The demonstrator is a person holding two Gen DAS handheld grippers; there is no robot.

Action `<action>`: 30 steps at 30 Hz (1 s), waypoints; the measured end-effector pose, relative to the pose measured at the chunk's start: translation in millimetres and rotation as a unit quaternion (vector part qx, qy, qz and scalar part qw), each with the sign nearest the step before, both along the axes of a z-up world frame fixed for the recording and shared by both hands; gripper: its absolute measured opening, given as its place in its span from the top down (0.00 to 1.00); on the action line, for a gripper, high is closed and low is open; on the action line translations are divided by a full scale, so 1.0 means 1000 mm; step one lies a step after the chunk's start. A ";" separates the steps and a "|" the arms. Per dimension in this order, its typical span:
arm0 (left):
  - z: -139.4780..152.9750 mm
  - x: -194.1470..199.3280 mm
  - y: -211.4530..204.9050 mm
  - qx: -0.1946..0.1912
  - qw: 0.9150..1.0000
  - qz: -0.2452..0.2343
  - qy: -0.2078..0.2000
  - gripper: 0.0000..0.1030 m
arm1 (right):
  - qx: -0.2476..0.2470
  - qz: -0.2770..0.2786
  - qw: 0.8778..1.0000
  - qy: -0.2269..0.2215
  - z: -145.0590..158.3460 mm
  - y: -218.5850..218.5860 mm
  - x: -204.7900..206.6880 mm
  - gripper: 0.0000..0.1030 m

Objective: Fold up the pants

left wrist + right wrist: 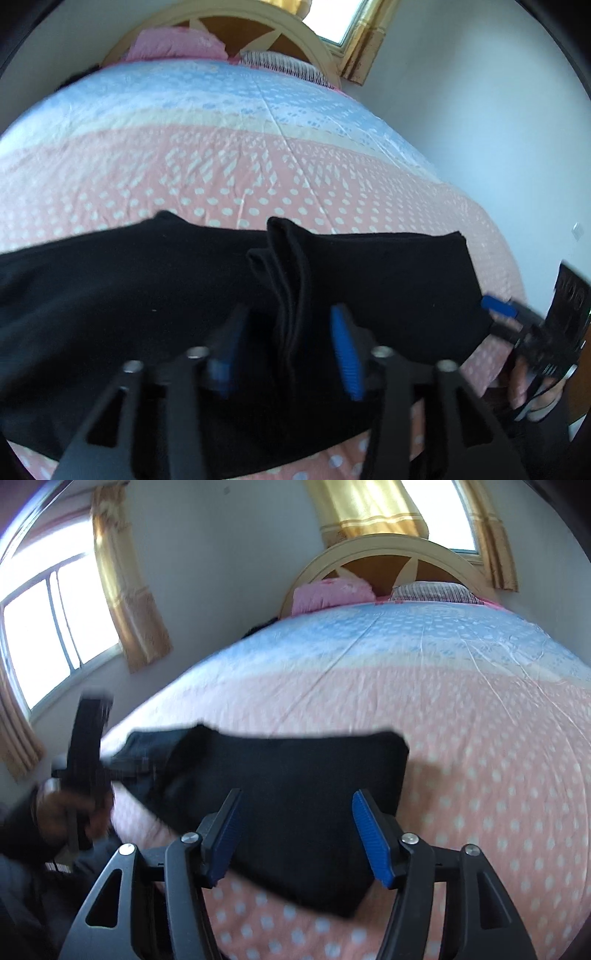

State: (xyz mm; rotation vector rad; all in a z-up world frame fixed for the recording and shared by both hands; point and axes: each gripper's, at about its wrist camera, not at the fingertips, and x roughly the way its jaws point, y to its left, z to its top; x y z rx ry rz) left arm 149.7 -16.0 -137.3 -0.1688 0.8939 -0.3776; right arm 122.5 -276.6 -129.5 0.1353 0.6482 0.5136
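while the black pants [155, 288] lie folded across the near end of the pink dotted bedspread [221, 173], we hold both tools just above them. our left gripper [291, 347] has its blue pads parted on either side of a raised ridge of folded cloth [288, 266], not pressing on it as far as we can see. our right gripper [295, 834] stands open over the folded end of the pants, its pads clear of the fabric.

Matt black cloth pants [295, 794], ribbed pads [369, 834]
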 end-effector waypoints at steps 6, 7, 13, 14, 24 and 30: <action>-0.011 -0.007 -0.007 0.061 0.998 -0.017 -0.014 0.39 | -0.025 -0.036 0.996 0.080 -0.027 0.002 0.059 0.37; -0.012 -0.007 -0.008 0.066 0.997 -0.018 -0.017 0.39 | -0.023 -0.037 0.996 0.073 -0.028 0.002 0.058 0.37; -0.002 -0.010 0.004 0.056 0.998 -0.021 -0.016 0.38 | -0.027 -0.032 0.998 0.036 -0.003 0.012 0.032 0.37; 0.002 -0.012 0.012 0.053 0.998 -0.014 -0.022 0.38 | -0.022 -0.024 0.999 0.030 0.001 0.018 0.029 0.37; 0.017 -0.030 0.183 0.093 0.981 0.167 -0.035 0.33 | -0.070 0.162 0.984 -0.005 0.004 0.173 -0.002 0.38; 0.003 -0.044 0.247 0.109 0.965 0.238 -0.035 0.33 | -0.082 0.171 0.981 0.035 -0.026 0.207 0.006 0.60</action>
